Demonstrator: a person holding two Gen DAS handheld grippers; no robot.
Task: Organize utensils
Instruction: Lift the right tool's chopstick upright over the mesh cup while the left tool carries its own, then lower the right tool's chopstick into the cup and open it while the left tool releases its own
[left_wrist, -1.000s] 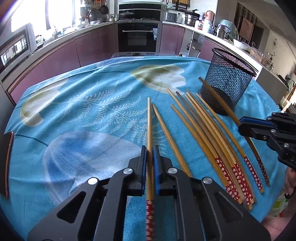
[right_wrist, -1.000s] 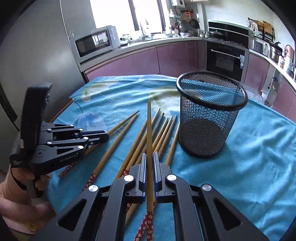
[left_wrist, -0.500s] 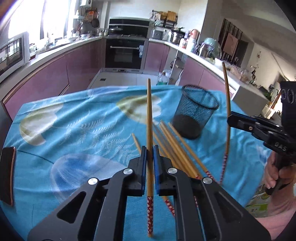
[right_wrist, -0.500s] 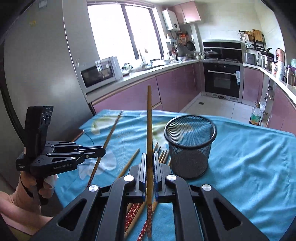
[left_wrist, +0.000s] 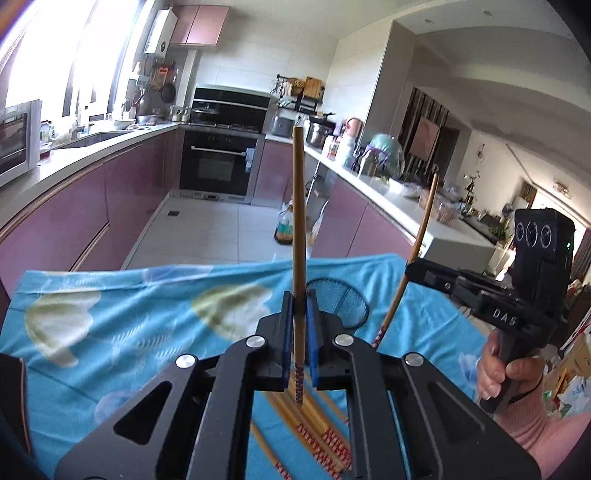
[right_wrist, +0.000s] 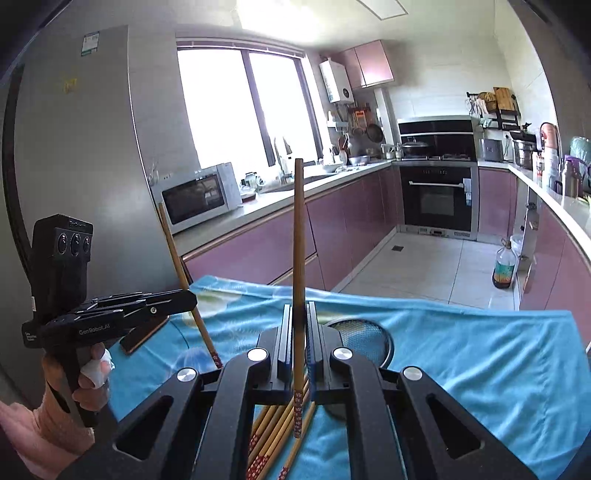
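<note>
Both grippers are up off the table, each pinching a single wooden chopstick. The left gripper has its blue pads pressed tight on a chopstick that stands nearly upright, patterned red end hanging below the jaws. The right gripper is clamped the same way on its own chopstick, also close to vertical. Down on the blue tablecloth sits the black mesh cup, seen from above in both views; only blue cloth shows through its mesh, no chopstick visible inside. The remaining chopsticks lie in a loose bundle on the cloth just beside the cup, red flowered ends toward the cameras.
</note>
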